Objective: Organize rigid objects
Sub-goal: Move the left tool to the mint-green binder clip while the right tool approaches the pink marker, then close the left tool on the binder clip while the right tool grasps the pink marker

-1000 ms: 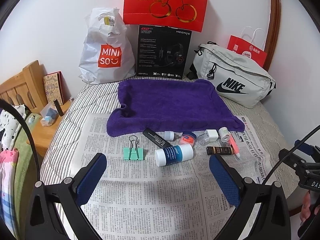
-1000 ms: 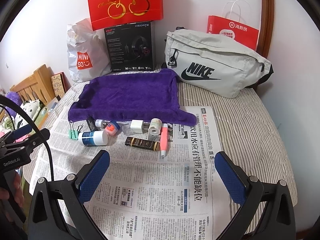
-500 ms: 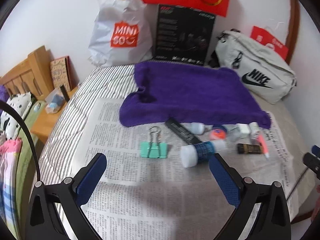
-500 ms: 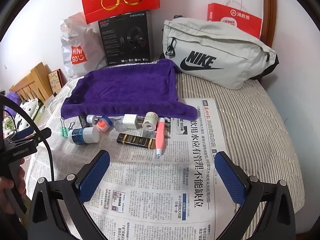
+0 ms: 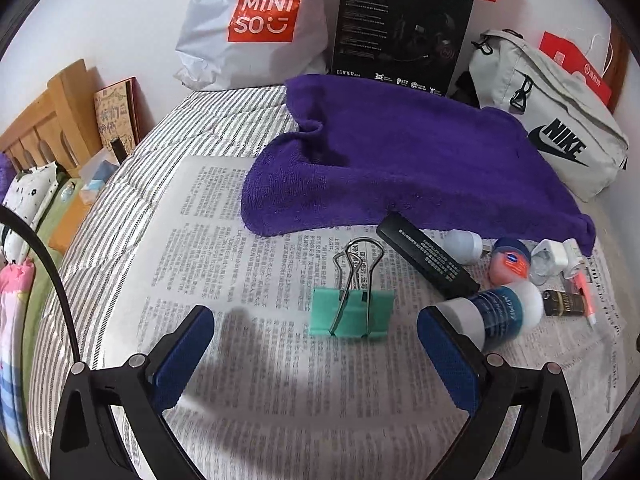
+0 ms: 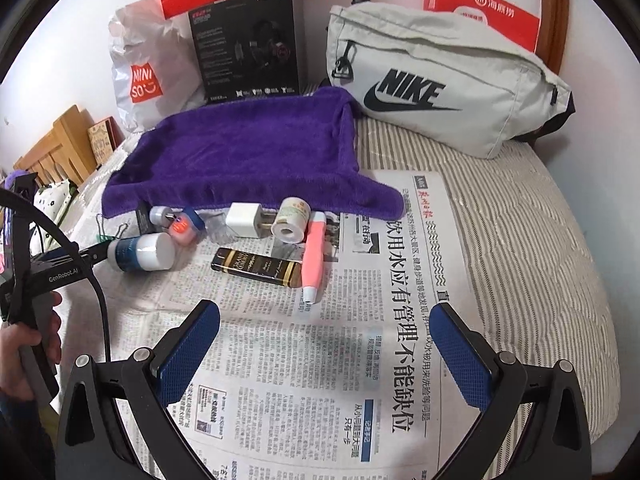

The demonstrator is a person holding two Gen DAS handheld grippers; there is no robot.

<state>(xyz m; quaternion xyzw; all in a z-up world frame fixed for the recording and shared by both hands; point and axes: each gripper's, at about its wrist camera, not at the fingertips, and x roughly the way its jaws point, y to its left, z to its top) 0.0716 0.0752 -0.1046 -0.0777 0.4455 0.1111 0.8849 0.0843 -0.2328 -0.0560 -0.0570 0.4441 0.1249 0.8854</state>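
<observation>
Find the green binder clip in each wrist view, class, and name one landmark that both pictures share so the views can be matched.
Left wrist: the green binder clip lies centre frame on the newspaper, between the open left gripper's fingers.
Right wrist: it is only a sliver at the far left, mostly hidden behind the left gripper.
Shared landmark: the purple towel.
</observation>
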